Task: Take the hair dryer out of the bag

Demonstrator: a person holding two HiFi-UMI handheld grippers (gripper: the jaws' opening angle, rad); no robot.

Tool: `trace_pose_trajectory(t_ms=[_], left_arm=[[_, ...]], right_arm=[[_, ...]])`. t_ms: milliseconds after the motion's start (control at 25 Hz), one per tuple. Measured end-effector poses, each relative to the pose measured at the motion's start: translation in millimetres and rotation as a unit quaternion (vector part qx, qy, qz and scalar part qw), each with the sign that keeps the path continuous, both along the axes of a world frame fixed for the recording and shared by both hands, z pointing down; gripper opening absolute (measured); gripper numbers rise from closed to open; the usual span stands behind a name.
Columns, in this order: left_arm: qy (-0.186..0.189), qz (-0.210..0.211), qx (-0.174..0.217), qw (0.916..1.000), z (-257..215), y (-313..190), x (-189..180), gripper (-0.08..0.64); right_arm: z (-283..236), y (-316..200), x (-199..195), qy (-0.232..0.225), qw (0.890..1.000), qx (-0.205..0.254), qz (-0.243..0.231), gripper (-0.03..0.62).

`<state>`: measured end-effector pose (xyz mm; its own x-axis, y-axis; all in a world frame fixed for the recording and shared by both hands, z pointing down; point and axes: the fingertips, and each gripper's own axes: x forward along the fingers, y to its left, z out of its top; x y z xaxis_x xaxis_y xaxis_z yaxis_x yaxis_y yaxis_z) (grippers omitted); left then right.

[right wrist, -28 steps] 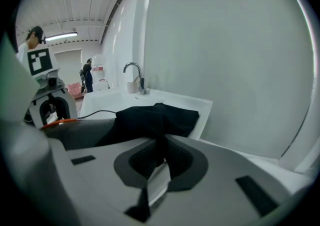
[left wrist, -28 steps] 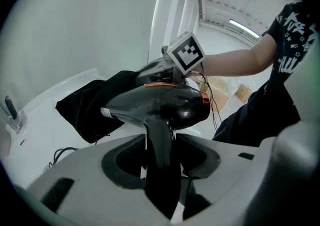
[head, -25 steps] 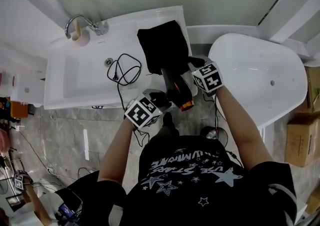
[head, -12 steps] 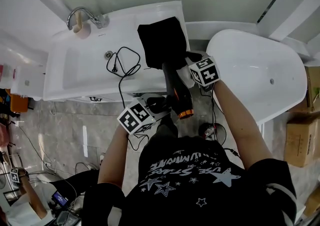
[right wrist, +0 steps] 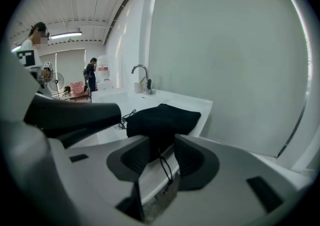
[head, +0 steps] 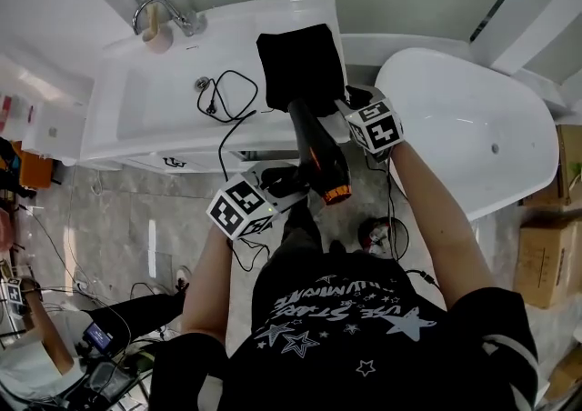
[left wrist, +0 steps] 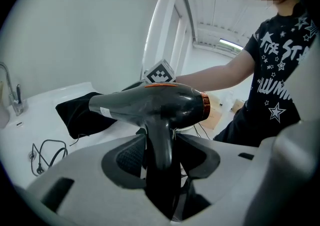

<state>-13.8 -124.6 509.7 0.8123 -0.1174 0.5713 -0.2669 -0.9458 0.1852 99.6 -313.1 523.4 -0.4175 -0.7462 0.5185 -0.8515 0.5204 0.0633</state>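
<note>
**Dryer clear of the bag, held in the left gripper**

And there it is: the hair dryer (head: 320, 162) is up in the air in front of the sink (head: 136, 127), held by the left gripper (left wrist: 159, 152), whose jaws are clamped on its handle. The barrel lies crosswise above the jaws. Its nozzle points back toward the black bag (head: 298, 64) and sits just beside the bag's near edge.

The dryer has a glossy black body, a copper-orange ring round the rear end and a small pale label near the nozzle.

The bag lies slumped and fairly flat on the right end of the sink top. Its inside cannot be seen from any view, so whether anything is in it cannot be told.

The right gripper (right wrist: 161, 151) is at the bag's near edge. Its jaws are opening, and the cloth and a thin drawstring (right wrist: 165, 167) hang between the pads, which do not press on them.

A black cord (head: 238, 100) lies looped by the sink's drain and trails over the front edge. Where it joins the dryer is hidden, and the foot of the handle is lost down between the left jaws.

A chrome faucet (head: 164, 11) stands at the back of the sink, and a white bathtub (head: 473, 109) stands to the right.
</note>
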Motion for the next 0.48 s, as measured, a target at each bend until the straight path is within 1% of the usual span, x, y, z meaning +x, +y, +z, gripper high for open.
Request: trace_pose_trajectory(t_ms=[160,320,400,480], left_arm=[[0.007,-0.016,0.003,0.9998,-6,10,5,0.202],[0.021,-0.038,0.009,0.999,-16,20,11,0.202],[0.028,-0.049,0.016,0.9983,-24,25,14,0.202],[0.041,-0.062,0.024,0.9969,-34,31,19,0.202]], right_arm=[[0,20,0,0.0,1.0,-0.006,-0.019,0.206],[-9,43,6,-0.017,1.0,0.002,-0.019,0.207],[-21,56,13,-0.03,0.999,0.017,-0.014,0.202],[-38,71,22,-0.044,0.998,0.039,-0.007,0.177]])
